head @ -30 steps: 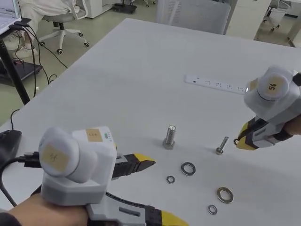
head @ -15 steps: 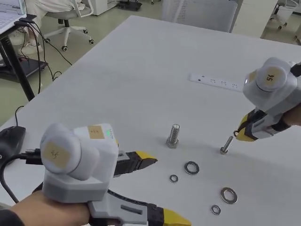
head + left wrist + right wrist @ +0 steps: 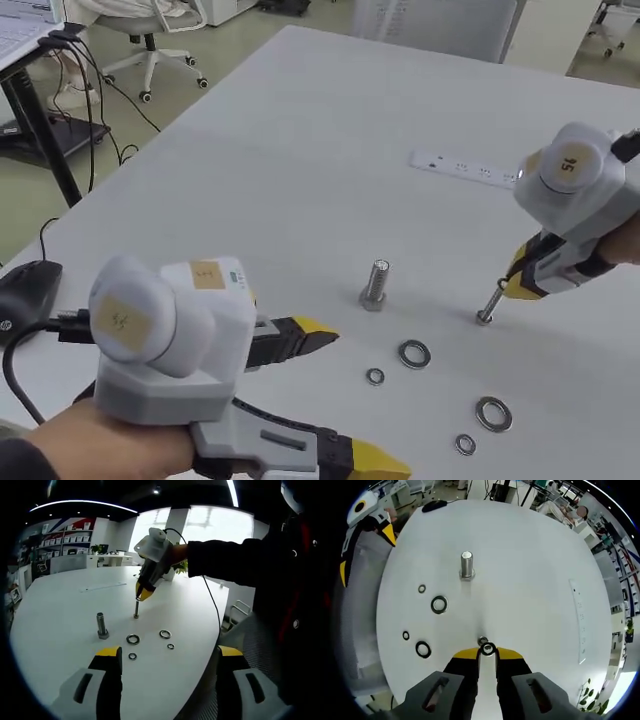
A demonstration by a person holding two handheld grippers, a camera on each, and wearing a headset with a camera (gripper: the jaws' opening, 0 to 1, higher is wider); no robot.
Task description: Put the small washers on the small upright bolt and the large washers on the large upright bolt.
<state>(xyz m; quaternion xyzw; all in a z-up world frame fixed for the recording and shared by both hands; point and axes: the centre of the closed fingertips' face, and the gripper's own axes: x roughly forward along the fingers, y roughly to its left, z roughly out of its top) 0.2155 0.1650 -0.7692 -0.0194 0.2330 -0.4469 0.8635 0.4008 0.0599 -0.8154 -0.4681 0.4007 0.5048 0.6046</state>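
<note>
Head view: on the white table [image 3: 300, 150], the small bolt [image 3: 490, 304] leaned, its tip angled up toward your right gripper [image 3: 508, 288]; the large bolt [image 3: 376, 284] stood vertical, with an office chair [image 3: 150, 40] beyond. Left gripper view: your left gripper [image 3: 169, 652] gaped wide. Right gripper view: your jaws pinched a small washer [image 3: 488, 649] at the bolt's tip.

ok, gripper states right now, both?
Left gripper: open, holding nothing.
Right gripper: shut on what looks like a small washer, right at the top of the small bolt.
</note>
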